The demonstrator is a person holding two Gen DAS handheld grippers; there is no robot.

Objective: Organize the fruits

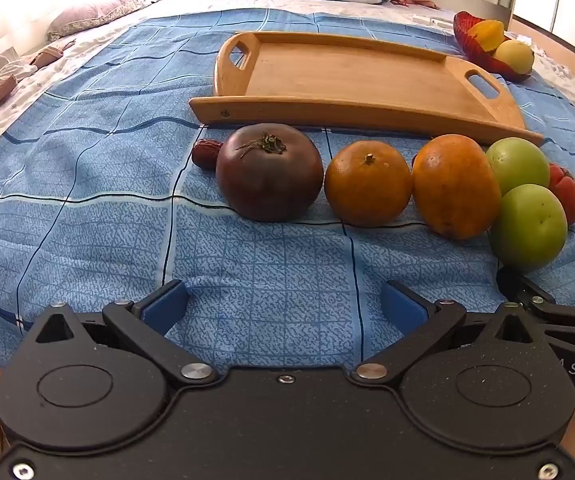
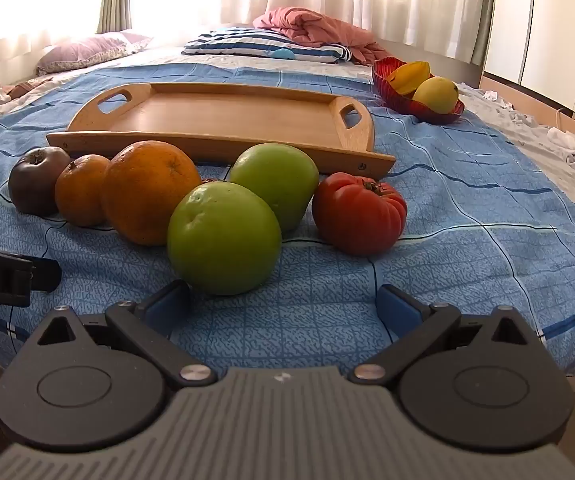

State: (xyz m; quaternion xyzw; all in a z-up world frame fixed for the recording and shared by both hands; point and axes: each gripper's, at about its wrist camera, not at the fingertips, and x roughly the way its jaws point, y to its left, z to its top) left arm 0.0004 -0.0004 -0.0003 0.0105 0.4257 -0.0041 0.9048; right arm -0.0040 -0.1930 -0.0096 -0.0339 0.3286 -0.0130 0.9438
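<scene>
Both tools gaping, holding nothing: left tool [image 1: 285, 308], right tool [image 2: 283, 304]. Fruits lined up on the bed just ahead, green apple [image 2: 223, 238] nearest, empty wooden tray [image 2: 223, 120] beyond, probably awaiting them.

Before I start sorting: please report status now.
Left gripper and right gripper open, empty. Fruits in row before empty wooden tray. Nearest green fruit unobstructed.

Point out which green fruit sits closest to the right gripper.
The front green fruit, just ahead of the open right gripper; the other green fruit lies behind it.
</scene>
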